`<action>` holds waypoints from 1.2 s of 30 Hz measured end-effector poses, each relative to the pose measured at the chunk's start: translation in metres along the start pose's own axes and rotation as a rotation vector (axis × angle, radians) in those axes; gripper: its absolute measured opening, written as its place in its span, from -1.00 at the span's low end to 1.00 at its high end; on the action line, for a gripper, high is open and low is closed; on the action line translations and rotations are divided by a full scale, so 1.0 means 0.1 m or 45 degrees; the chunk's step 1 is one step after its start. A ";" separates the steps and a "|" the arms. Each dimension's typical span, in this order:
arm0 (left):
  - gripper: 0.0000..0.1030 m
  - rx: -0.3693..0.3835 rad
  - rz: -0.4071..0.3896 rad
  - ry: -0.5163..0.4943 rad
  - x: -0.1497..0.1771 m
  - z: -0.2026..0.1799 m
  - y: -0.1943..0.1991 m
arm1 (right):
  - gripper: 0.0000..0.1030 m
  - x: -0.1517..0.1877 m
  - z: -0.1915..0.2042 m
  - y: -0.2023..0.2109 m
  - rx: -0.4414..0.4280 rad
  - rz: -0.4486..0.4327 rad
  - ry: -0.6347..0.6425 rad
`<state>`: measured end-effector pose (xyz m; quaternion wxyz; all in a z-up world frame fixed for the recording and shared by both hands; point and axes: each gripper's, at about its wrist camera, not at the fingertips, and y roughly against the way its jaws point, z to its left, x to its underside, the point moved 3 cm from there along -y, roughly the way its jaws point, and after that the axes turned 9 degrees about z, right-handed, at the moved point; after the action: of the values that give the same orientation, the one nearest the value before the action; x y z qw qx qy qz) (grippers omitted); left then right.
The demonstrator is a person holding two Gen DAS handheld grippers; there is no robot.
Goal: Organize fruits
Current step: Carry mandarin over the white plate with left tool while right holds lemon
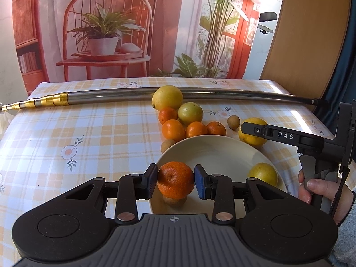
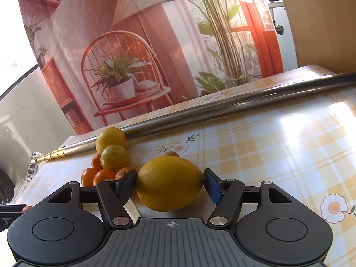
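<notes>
Jaws of the left gripper [image 1: 175, 181] clench a mandarin [image 1: 175, 180] over the near rim of the white bowl [image 1: 213, 149] (one yellow-green fruit [image 1: 263, 174] already lies inside). Just beyond the bowl's right rim, the right gripper [image 2: 170, 183] pinches a lemon [image 2: 169, 182] above the table [image 2: 278, 146].

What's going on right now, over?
Left gripper holds mandarin over bowl. Right gripper grips lemon. Nothing blocking.

Staged home set, printed backdrop [image 1: 106, 29], checked tablecloth [image 1: 77, 122]
</notes>
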<state>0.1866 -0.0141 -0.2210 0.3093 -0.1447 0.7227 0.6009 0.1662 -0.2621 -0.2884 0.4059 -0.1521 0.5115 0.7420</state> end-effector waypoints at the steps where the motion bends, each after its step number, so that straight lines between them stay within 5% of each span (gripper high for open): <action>1: -0.26 0.002 0.000 0.000 0.01 0.00 0.01 | 0.14 0.00 -0.01 0.02 0.001 -0.014 -0.005; 10: -0.26 0.013 0.012 0.012 0.09 -0.02 0.05 | 0.16 0.03 -0.03 0.06 -0.005 0.009 -0.013; 14: -0.26 0.019 0.003 0.015 0.08 -0.02 0.07 | 0.33 0.05 -0.06 0.03 0.012 0.038 -0.055; 36: -0.26 0.020 0.062 -0.011 0.22 -0.07 0.01 | 0.16 0.05 -0.14 0.07 -0.020 0.000 -0.072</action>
<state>0.1669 -0.0169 -0.2335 0.2989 -0.1218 0.7294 0.6032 0.1549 -0.2730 -0.2927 0.4188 -0.1343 0.4939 0.7501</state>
